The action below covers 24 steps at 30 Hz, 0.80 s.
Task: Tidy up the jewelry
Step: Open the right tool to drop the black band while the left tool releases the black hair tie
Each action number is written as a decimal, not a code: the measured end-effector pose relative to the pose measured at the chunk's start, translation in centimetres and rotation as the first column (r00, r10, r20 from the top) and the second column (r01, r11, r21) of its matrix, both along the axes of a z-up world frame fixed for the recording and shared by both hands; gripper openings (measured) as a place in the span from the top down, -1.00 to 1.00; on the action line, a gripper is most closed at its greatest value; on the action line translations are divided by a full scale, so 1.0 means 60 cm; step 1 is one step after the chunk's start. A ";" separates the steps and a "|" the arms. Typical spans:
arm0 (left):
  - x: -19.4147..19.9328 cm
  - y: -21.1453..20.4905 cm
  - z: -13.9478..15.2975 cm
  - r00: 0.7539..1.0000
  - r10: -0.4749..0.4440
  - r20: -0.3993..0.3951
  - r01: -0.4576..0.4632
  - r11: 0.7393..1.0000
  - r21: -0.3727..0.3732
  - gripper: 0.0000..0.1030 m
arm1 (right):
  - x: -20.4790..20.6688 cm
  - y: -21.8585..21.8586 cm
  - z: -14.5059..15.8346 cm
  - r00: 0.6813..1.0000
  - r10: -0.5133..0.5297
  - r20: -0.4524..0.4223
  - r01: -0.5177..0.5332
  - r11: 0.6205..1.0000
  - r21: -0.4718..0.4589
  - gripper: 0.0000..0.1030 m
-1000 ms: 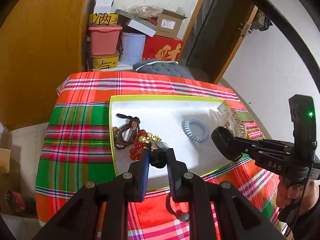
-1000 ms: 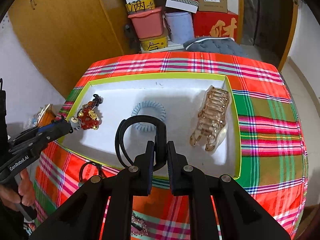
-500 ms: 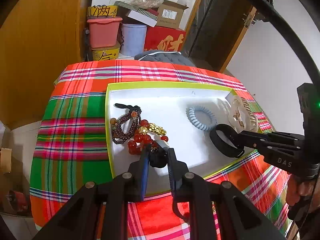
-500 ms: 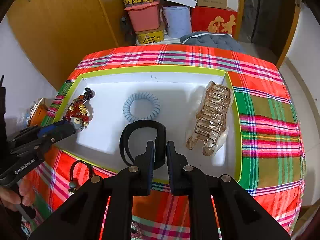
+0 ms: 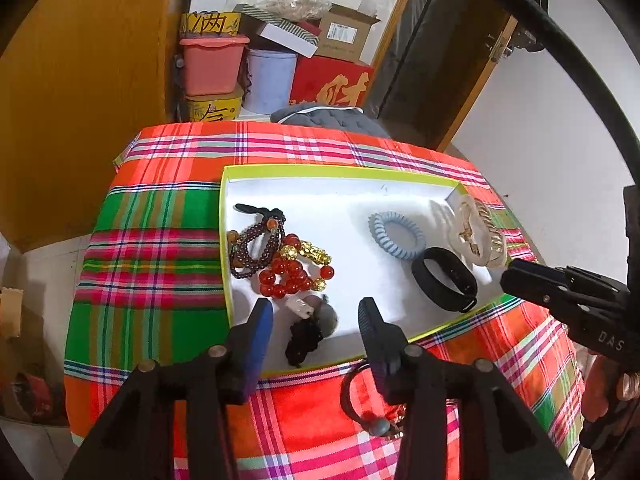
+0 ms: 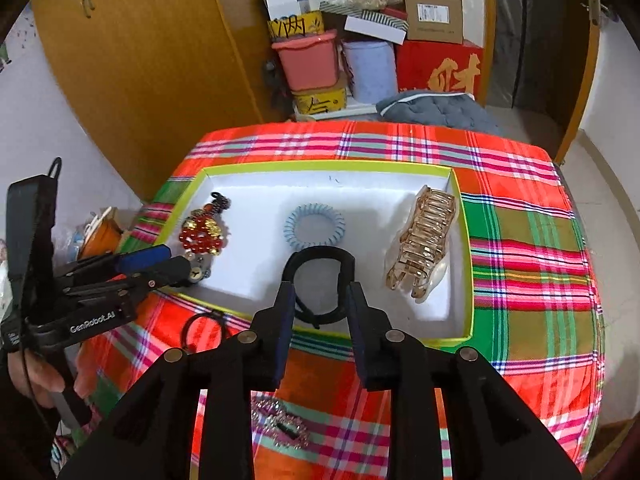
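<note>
A surface [image 6: 520,216] draped in a bright plaid cloth of orange, green and pink fills both views, and on it sits a shallow white tray [image 6: 464,272] with a lime-green rim. Inside the tray, from its left end to its right, lie a heap of red and gold beads with a dark bead bracelet [image 5: 276,252], a pale blue coil hair tie [image 6: 315,229], a black band [image 5: 444,279] and a translucent amber claw clip [image 6: 422,246]. At the tray's near edge a small black scrunchie with a grey bear charm [image 5: 310,326] rests on the white floor, just beyond the left hand-held gripper [image 5: 316,316], whose fingers stand spread apart and released. The right hand-held gripper [image 6: 320,294] is likewise parted and holds nothing — the black band lies on the tray floor between and just past its tips. On the cloth in front of the tray are a thin black hair loop with a bead [image 5: 362,408] and a sparkly pink-edged barrette [image 6: 282,422]. Behind the surface the room is crowded: an ochre wooden wardrobe [image 6: 140,60] on the left, a pink plastic bin [image 6: 308,60], a lavender tub [image 6: 370,68], a red box with a gold character [image 6: 440,68], cardboard boxes stacked above, and a grey quilted cushion [image 6: 436,108] against the far edge.
</note>
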State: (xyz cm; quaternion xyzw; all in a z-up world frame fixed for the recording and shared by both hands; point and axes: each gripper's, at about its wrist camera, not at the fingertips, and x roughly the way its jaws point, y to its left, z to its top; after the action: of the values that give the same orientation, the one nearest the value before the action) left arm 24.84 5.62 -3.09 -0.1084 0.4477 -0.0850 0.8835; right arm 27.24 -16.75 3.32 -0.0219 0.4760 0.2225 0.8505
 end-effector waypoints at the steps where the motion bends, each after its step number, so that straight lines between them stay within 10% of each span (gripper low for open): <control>1: -0.001 0.001 0.001 1.000 0.002 0.001 -0.002 1.000 0.000 0.14 | -0.004 -0.002 0.003 1.000 0.000 0.003 0.000 1.000 0.004 0.46; 24: -0.110 0.009 0.029 0.999 0.020 0.047 -0.019 1.000 -0.020 0.14 | -0.110 -0.040 0.019 0.998 0.060 0.028 -0.061 0.996 0.063 0.27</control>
State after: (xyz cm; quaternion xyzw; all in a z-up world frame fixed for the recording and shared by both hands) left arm 18.22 6.15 -1.33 -0.1192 0.4249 -0.0831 0.8935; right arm 20.67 -19.17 4.44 -0.0122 0.4565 0.2628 0.8499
